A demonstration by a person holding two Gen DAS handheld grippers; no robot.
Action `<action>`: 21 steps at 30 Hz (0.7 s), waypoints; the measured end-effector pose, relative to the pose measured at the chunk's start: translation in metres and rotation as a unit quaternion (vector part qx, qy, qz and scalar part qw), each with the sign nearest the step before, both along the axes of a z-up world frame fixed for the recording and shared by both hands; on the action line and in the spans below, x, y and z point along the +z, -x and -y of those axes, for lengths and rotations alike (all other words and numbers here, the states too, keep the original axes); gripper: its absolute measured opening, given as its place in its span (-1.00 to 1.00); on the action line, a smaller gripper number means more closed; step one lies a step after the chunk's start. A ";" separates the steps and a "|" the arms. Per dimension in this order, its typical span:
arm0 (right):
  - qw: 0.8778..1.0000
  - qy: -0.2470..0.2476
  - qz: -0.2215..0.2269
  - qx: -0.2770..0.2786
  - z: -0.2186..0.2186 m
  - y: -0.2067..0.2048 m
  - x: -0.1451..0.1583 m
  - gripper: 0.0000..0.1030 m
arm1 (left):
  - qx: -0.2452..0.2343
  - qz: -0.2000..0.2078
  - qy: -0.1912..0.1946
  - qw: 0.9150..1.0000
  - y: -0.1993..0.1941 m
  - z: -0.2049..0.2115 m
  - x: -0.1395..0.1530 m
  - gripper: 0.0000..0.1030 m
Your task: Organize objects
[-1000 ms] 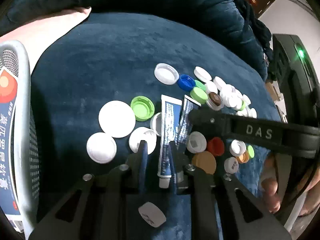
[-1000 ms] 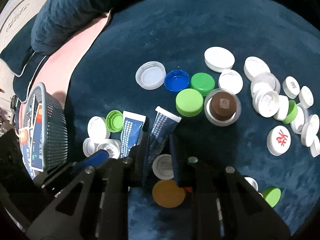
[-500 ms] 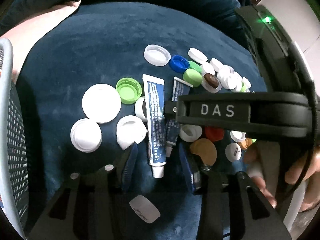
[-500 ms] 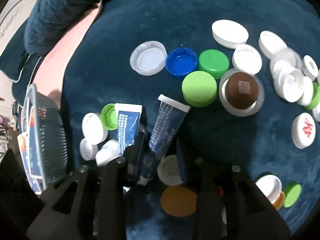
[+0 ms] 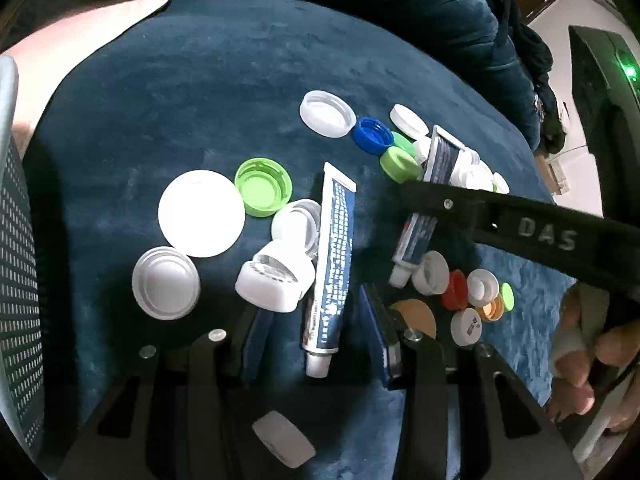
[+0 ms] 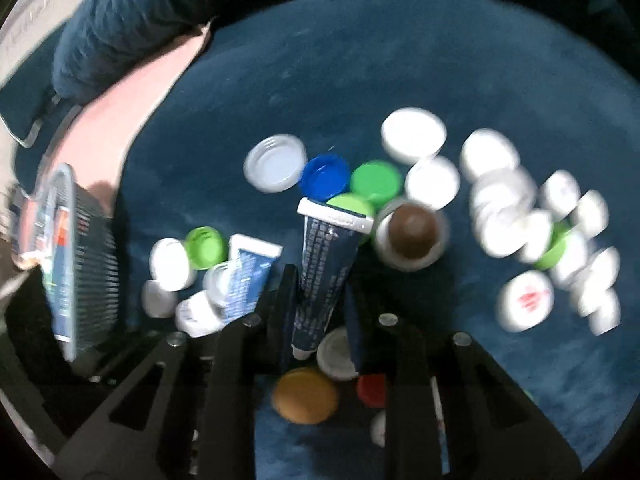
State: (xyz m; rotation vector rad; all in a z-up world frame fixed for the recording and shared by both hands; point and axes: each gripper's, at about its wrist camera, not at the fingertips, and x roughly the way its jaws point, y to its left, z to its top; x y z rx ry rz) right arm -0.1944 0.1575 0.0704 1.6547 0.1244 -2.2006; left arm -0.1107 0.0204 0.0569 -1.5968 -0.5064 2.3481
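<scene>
Two blue-and-white tubes and many bottle caps lie on a dark blue cushion. My left gripper (image 5: 316,336) is open, its fingers either side of one tube (image 5: 332,264) lying flat. My right gripper (image 6: 320,300) is shut on the second tube (image 6: 324,272), which tilts up off the cushion. From the left wrist view that tube (image 5: 436,168) sticks out past the right gripper's black arm (image 5: 520,232). The first tube also shows in the right wrist view (image 6: 248,276).
A grey mesh basket (image 6: 76,264) holding packets stands at the left; its wall (image 5: 16,260) shows at the left edge. White, green, blue, orange and red caps (image 6: 508,204) are scattered around both tubes. A large white lid (image 5: 200,212) lies left of the left gripper.
My left gripper opened and let go of its tube, which now lies flat. My right gripper closed on the second tube and lifted it; the right view is blurred by motion.
</scene>
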 end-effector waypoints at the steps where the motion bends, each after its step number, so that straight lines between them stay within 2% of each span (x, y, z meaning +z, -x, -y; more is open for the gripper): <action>1: 1.000 -0.014 -0.009 0.002 0.001 0.000 0.001 -0.56 | -0.001 -0.001 0.000 1.000 0.002 -0.002 -0.001 -0.12; 3: 1.000 -0.014 -0.001 0.005 0.003 0.001 -0.003 -0.55 | 0.002 0.001 0.019 1.000 0.000 -0.001 0.001 -0.12; 7: 1.000 -0.003 0.015 0.007 0.000 0.002 -0.014 -0.54 | 0.022 0.008 0.047 0.999 -0.008 0.007 0.007 0.10; 10: 1.000 0.004 0.020 -0.001 -0.003 0.000 -0.015 -0.54 | 0.019 0.015 0.056 0.998 -0.012 0.004 0.012 0.10; 14: 0.999 -0.002 0.033 0.003 0.000 -0.010 -0.020 -0.53 | -0.011 0.010 0.071 0.997 -0.016 -0.013 0.015 0.10; 17: 0.999 -0.025 0.001 0.031 0.006 -0.020 -0.026 -0.54 | -0.020 0.017 0.079 0.997 -0.012 -0.022 0.006 0.10; 21: 1.000 0.009 0.015 0.026 -0.006 -0.014 -0.018 -0.61 | -0.014 0.018 0.072 0.997 -0.003 -0.027 -0.004 0.10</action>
